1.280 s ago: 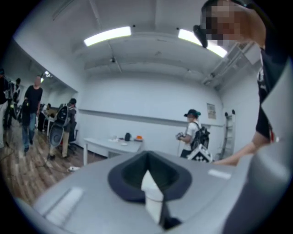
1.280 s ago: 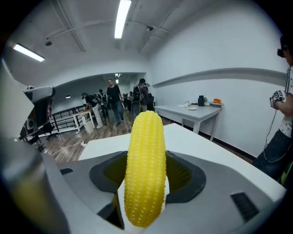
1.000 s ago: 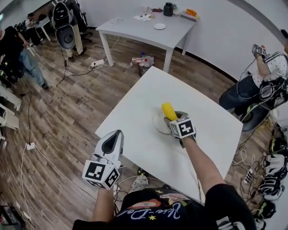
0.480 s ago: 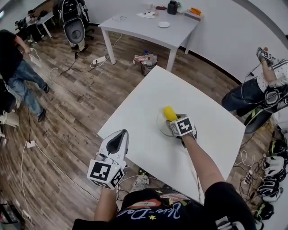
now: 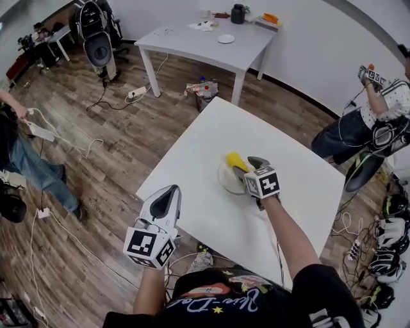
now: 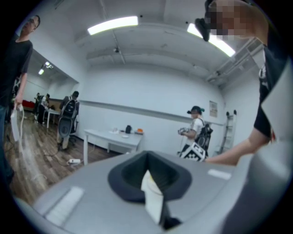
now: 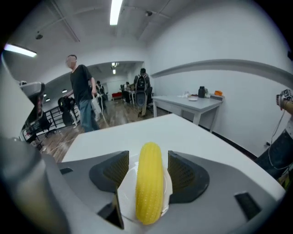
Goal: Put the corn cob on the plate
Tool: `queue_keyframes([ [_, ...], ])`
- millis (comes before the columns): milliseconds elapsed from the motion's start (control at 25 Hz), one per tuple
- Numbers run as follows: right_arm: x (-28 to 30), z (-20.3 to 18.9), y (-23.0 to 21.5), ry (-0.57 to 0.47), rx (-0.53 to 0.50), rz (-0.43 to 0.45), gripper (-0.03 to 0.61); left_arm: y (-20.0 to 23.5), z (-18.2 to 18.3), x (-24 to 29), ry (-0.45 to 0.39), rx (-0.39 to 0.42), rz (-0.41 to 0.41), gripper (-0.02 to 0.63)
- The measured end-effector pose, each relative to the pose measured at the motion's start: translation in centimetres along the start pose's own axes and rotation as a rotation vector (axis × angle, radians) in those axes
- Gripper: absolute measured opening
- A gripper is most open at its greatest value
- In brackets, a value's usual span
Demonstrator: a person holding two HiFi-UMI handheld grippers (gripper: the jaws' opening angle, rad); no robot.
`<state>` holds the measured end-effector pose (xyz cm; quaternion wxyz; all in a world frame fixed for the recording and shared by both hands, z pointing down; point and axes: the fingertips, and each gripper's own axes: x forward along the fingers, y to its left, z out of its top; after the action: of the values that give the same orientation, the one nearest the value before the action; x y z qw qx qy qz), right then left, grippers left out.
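Head view: a square white table (image 5: 192, 147) stands on a wood floor (image 5: 102, 154), and the right gripper (image 5: 245, 166) reaches over its middle. Straight ahead of that gripper, well apart, is a grey table (image 5: 205, 48) bearing a dark jar (image 5: 239, 13) and a small white dish (image 5: 225, 38). A power strip (image 5: 138, 91) lies on the floor off to the gripper's left. Far to the gripper's right a seated person (image 5: 375, 122) holds up another marker cube. Well to the left of the left gripper (image 5: 168, 192), a second person (image 5: 29, 163) handles a white cable.

Between the right gripper's jaws lies the yellow corn cob (image 5: 234, 161), lengthwise on the white plate (image 5: 224, 180). The jaws stand apart, a sliver of plate showing on either side of the cob. The right forearm (image 5: 288, 234) stretches straight out over the table. The left gripper is held low, off the table's near edge and above the floor, its jaws together with nothing between them, pointing up and forward.
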<state>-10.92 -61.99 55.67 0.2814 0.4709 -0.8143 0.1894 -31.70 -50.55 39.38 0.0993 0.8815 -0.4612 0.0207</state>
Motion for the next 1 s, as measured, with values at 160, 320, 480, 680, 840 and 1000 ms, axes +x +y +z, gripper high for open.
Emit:
queue_keyframes([
  [160,-7.2,4.6,0.3,-0.261,0.053,-0.029,0.252,-1.2,1.4,0.4,-0.02,0.04,-0.023,-0.003],
  [320,-14.6,5.8,0.7,-0.403,0.07,-0.064,0.115,-3.4,2.8,0.7,-0.06,0.086,-0.042,-0.003],
  [480,-19.8,4.7,1.3,-0.487,0.115,-0.044,0.039,-6.2,3.3,1.1,-0.07,0.118,-0.067,-0.003],
  [680,-24.0,2.7,2.1,-0.536,0.134,-0.023,0.015,-9.6,2.6,0.8,-0.062,0.128,-0.084,-0.003],
  [840,-25.6,1.1,2.9,-0.537,0.121,0.001,0.015,-11.8,1.4,-0.3,-0.056,0.118,-0.076,-0.003],
  [1000,-26.2,-0.1,3.2,-0.532,0.122,0.017,0.015,-13.3,0.8,-1.6,-0.054,0.122,-0.056,-0.003],
])
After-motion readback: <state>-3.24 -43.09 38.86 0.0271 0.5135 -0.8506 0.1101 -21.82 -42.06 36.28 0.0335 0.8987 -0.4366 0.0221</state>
